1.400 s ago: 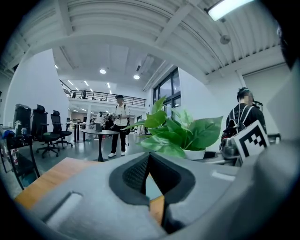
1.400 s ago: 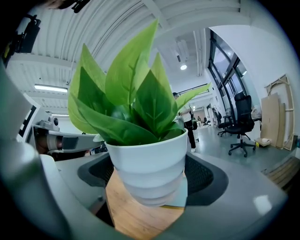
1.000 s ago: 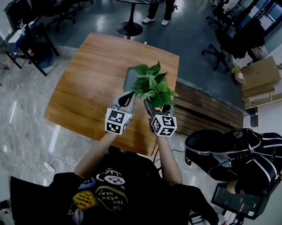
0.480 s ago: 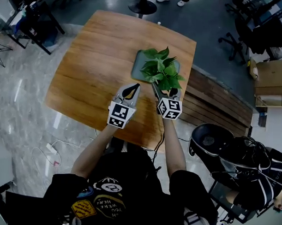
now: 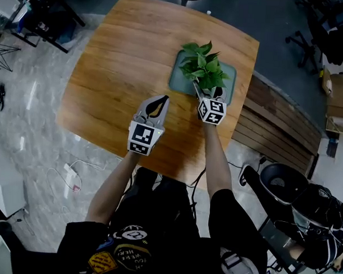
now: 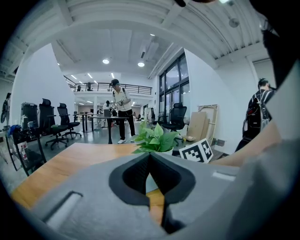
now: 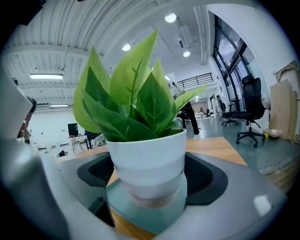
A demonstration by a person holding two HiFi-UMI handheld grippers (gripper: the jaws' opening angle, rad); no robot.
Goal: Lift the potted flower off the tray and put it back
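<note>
Right tool point(image 5: 210, 97) is clamped on the potted flower point(image 7: 147, 159): in the right gripper view the white pot fills the space between the two dark pads, one pressed to each side of it, and the broad green leaves rise above the jaws. The pot's base sits low over the grey-green tray point(image 5: 230, 80). Whether it touches the tray or hangs just above it cannot be told.

Left tool point(image 6: 150, 155) is closed on nothing. Its jaws meet at the tips and leave only an oval gap behind them, through which a strip of the wooden desk point(image 5: 123, 64) shows. It is held above the desk's near half, beside the right tool and clear of the tray. From the left gripper view the plant stands a little ahead and to the right, with the right tool's marker cube point(image 6: 197, 151) next to it.

The tray lies near the desk's far right corner, and the plant is at the tray's near edge.

Past the desk's right side runs a slatted wooden bench point(image 5: 278, 123). Farther off, the left gripper view shows black office chairs point(image 6: 51, 124) and a person point(image 6: 121, 110) standing by a tall table.
</note>
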